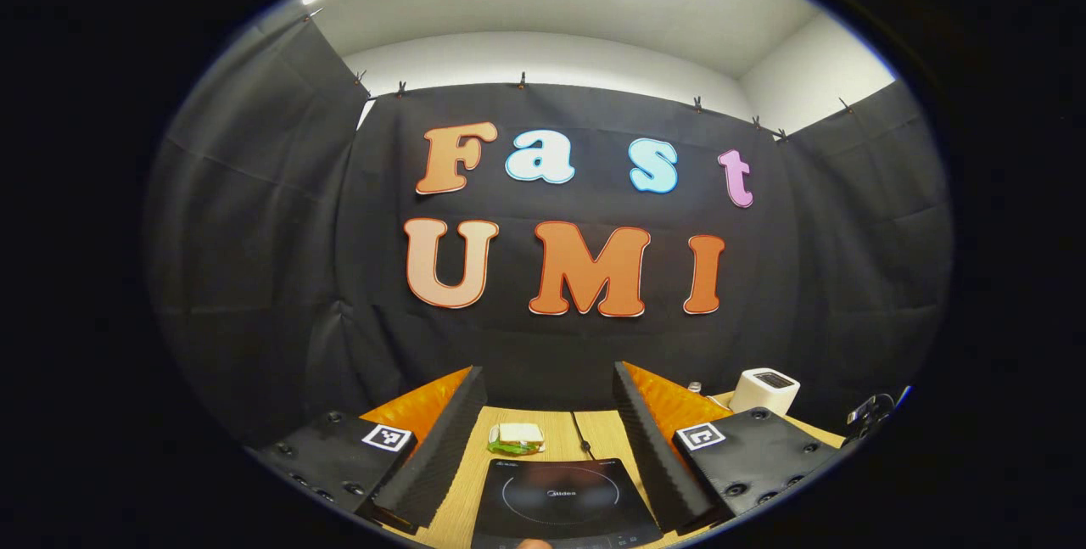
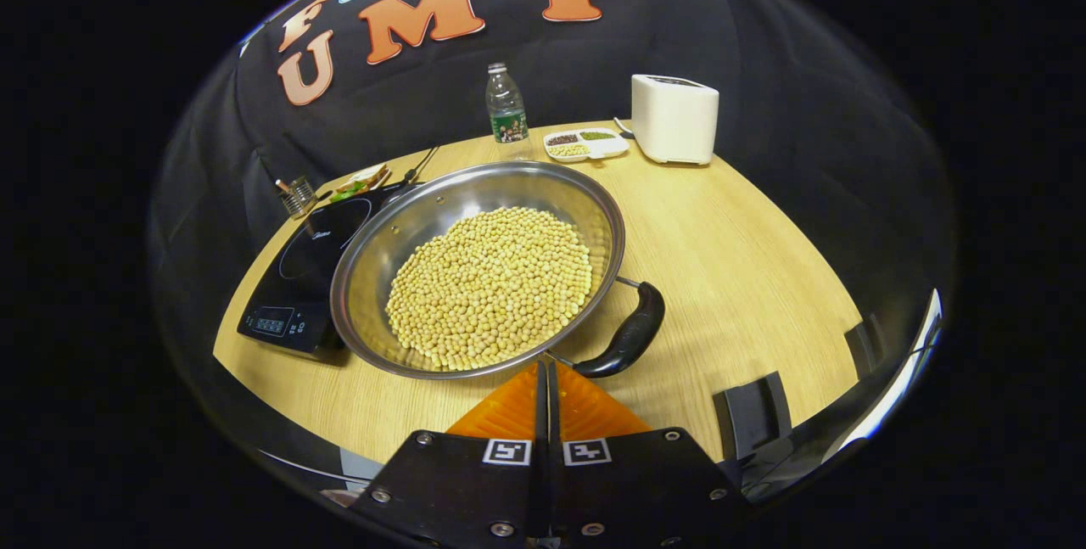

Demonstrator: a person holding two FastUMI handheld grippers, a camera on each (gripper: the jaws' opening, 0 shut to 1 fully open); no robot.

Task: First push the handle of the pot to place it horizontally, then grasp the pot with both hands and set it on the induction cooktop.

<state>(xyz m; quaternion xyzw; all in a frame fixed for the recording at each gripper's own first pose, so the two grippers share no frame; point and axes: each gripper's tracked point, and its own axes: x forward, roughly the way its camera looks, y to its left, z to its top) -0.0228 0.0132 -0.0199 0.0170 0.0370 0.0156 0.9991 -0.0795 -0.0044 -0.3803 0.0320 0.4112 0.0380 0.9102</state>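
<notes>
A steel pot full of yellow beans sits mid-table in the right gripper view. Its left side overlaps the black induction cooktop. The pot's black handle lies at its near right side. My right gripper is shut, with its tips at the pot's near rim just left of the handle and nothing seen between the fingers. In the left gripper view my left gripper is open wide above the cooktop, with nothing between its fingers.
A water bottle, a small white tray of beans and a white appliance stand along the table's far edge. A sandwich and a metal holder lie behind the cooktop. Bare wood spreads right of the pot.
</notes>
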